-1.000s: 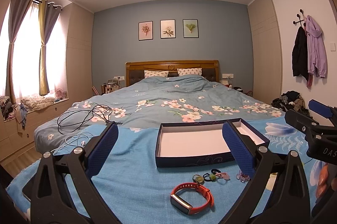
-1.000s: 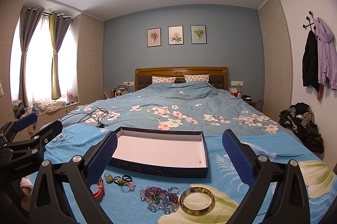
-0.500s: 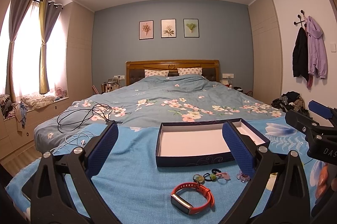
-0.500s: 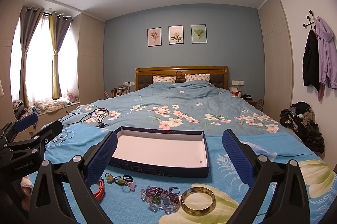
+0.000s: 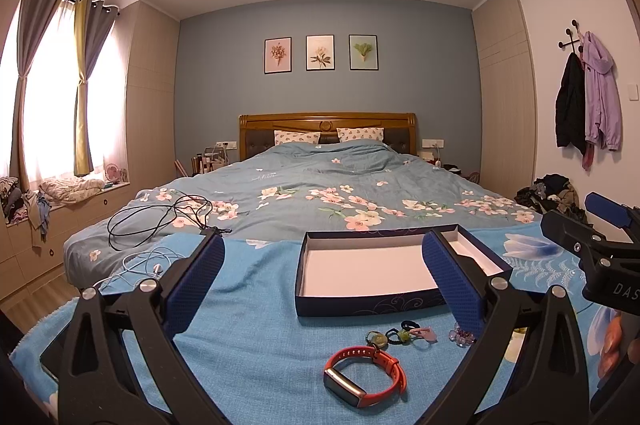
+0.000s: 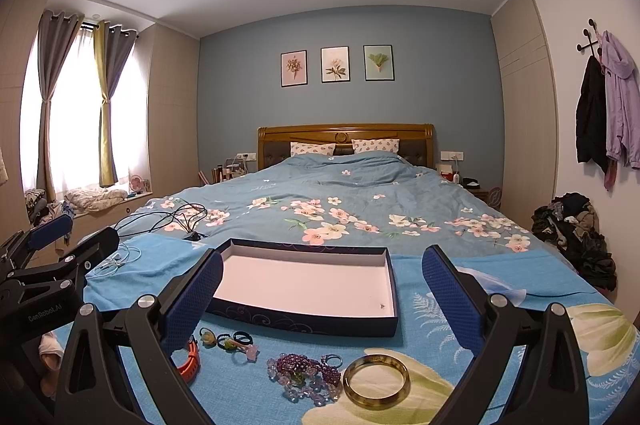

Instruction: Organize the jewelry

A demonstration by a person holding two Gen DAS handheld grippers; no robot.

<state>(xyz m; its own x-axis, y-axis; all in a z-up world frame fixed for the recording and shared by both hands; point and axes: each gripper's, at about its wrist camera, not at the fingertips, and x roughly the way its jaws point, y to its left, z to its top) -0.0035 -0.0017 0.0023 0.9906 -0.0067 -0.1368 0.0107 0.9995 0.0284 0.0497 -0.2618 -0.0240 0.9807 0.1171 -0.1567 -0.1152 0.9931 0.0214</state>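
An empty dark blue box (image 5: 372, 303) with a white inside (image 6: 304, 281) lies on a light blue towel on the bed. In front of it lie an orange wristband (image 5: 366, 375), small rings and charms (image 5: 400, 335), a purple bead bracelet (image 6: 306, 371) with clear beads, and an amber bangle (image 6: 376, 379). My left gripper (image 5: 322, 289) is open and empty above the wristband. My right gripper (image 6: 322, 289) is open and empty above the beads and bangle. Each gripper shows at the edge of the other's view.
Black cables (image 5: 160, 221) and white earphones (image 5: 140, 263) lie on the bed at the left. The flowered duvet (image 6: 340, 209) stretches back to the headboard. Clothes are piled on the floor at the right (image 6: 576, 237).
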